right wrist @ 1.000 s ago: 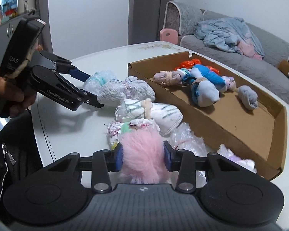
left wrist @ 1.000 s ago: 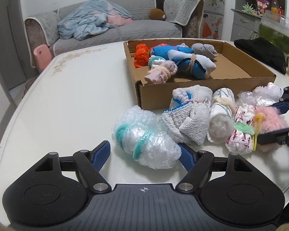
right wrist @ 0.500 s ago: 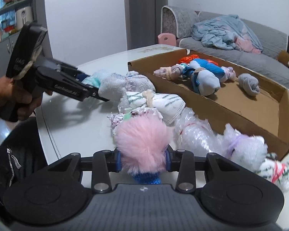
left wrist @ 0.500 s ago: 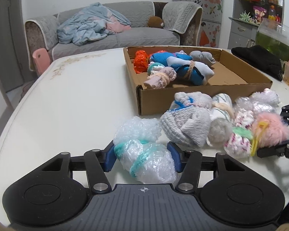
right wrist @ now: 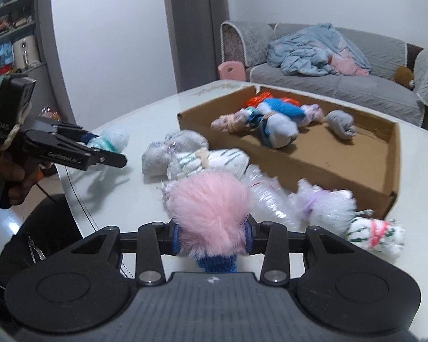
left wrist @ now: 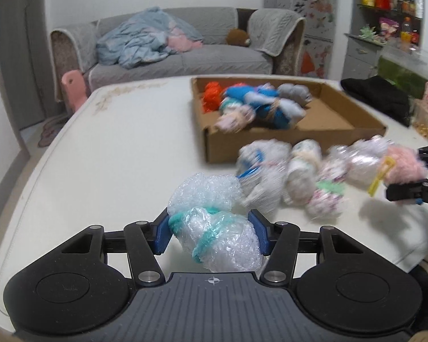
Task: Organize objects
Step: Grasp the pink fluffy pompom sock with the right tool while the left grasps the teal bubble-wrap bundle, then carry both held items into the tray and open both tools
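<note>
Since a second ago: left gripper gone from wide open around the bubble-wrap bundle to clamped on it and raised off the table. Right gripper clamped on the pink pompom, likewise lifted. Two grippers, two held bundles; about five bundles in the box, roughly six loose beside it. Bubble-wrap bundle's long axis pointing diagonally away, toward the box.
</note>
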Demonstrator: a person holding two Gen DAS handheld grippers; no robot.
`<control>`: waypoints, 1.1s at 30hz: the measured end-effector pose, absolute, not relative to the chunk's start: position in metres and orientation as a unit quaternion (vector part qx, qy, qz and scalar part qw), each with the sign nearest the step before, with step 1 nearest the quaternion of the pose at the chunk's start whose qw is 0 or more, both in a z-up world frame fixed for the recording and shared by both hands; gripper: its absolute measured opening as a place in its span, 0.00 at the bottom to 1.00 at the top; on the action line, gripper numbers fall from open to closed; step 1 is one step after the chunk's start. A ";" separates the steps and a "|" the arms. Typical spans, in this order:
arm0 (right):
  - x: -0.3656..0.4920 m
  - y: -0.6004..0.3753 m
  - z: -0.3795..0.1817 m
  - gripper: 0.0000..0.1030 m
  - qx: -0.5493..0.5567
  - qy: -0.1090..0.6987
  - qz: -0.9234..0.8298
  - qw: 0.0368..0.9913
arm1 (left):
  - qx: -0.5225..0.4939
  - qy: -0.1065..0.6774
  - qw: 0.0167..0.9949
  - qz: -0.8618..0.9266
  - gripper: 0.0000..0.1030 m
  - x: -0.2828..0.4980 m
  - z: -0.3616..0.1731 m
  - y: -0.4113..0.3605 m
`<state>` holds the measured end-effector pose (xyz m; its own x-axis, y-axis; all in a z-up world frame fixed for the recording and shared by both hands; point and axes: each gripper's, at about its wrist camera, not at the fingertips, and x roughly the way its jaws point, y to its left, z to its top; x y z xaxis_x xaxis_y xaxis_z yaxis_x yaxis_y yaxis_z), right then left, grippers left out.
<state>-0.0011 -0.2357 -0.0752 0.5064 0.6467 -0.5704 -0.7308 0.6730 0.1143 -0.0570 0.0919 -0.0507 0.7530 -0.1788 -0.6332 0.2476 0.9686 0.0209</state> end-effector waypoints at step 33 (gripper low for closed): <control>0.131 -0.268 0.011 0.35 -0.079 0.252 0.331 0.906 | 0.118 0.319 0.906 -0.250 0.60 0.103 0.029 -0.081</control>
